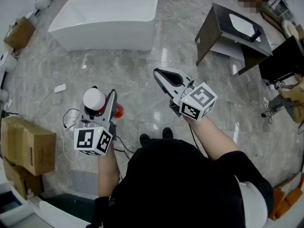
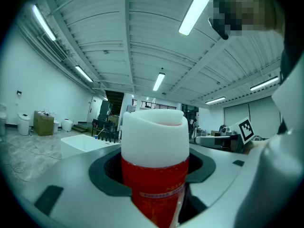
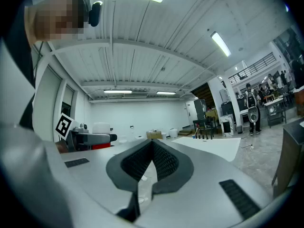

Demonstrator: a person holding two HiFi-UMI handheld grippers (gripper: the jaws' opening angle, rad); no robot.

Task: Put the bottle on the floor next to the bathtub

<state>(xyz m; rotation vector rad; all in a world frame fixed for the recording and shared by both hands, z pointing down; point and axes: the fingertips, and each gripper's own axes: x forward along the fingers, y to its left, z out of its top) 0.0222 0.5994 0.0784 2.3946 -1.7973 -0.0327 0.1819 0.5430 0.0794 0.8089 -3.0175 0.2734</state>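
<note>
Head view: left claw (image 1: 103, 103) held level above the floor (image 1: 142, 70), red bottle (image 1: 94, 99) upright in it, well apart from the white bathtub (image 1: 109, 18)

Left gripper view: jaws wide, pads pressing the bottle below its white cap (image 2: 153, 132)

Right gripper view: right claw (image 3: 152, 144) closed, empty

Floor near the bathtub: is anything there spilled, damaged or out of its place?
No spill or damage shows. Only a white corded charger lies loose on the floor, to the person's left, between the boxes and the bathtub. It looks left behind and could catch a foot.
</note>
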